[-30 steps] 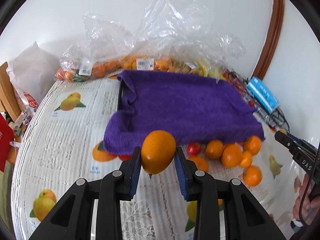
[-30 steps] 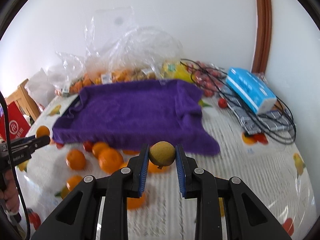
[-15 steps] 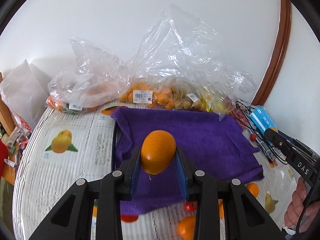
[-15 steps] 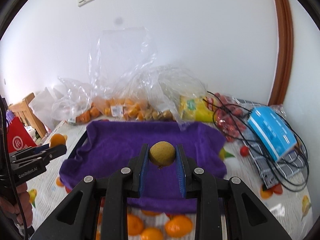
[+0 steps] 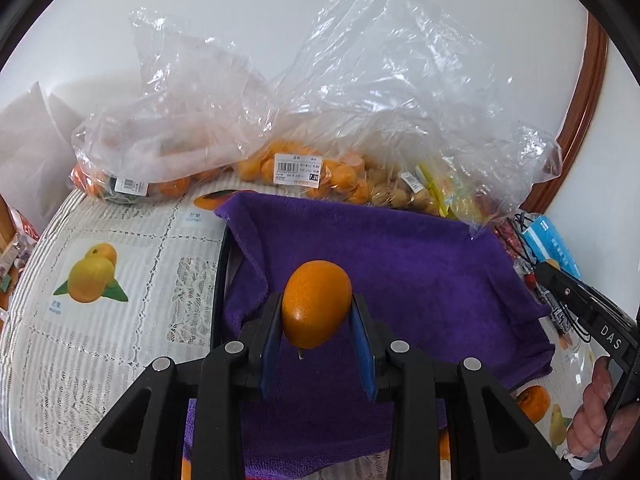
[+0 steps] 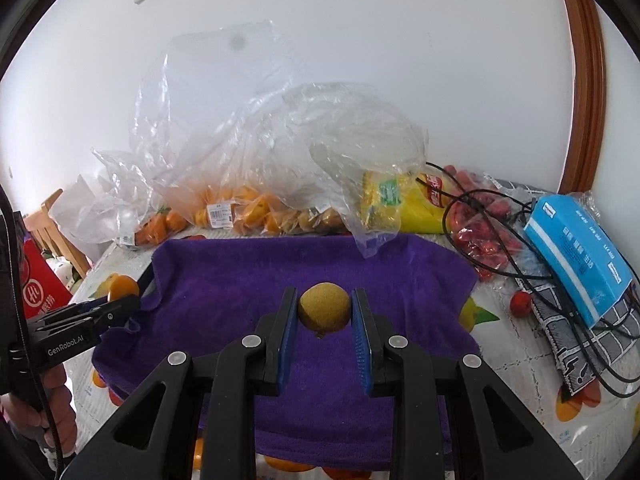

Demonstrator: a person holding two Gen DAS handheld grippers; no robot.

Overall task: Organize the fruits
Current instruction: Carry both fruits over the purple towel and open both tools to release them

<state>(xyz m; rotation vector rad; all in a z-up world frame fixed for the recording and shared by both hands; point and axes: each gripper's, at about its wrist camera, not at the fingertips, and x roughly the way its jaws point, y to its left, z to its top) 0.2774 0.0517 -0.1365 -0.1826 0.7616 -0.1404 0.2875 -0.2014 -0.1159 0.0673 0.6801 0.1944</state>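
My left gripper [image 5: 316,312] is shut on an orange [image 5: 316,304] and holds it over the near left part of the purple towel [image 5: 400,256]. In the right wrist view that same gripper [image 6: 128,300] enters from the left with the orange [image 6: 120,286] at its tip. A small yellow-brown round fruit [image 6: 324,307] sits between the blue pads of my right gripper [image 6: 324,312], which is shut on it above the towel [image 6: 280,272]. The right gripper's fingers [image 5: 560,284] show at the right edge of the left wrist view.
Clear plastic bags [image 5: 304,168] of oranges and small fruit line the wall behind the towel. A yellow packet [image 6: 392,200], red fruit in plastic [image 6: 480,232], black cables and a blue box [image 6: 576,248] lie at the right. Loose oranges [image 6: 288,466] rest near the towel's front edge.
Both grippers have moved forward with their fruit, from above the loose oranges at the table's front to over the purple towel. The bags at the wall look nearer.
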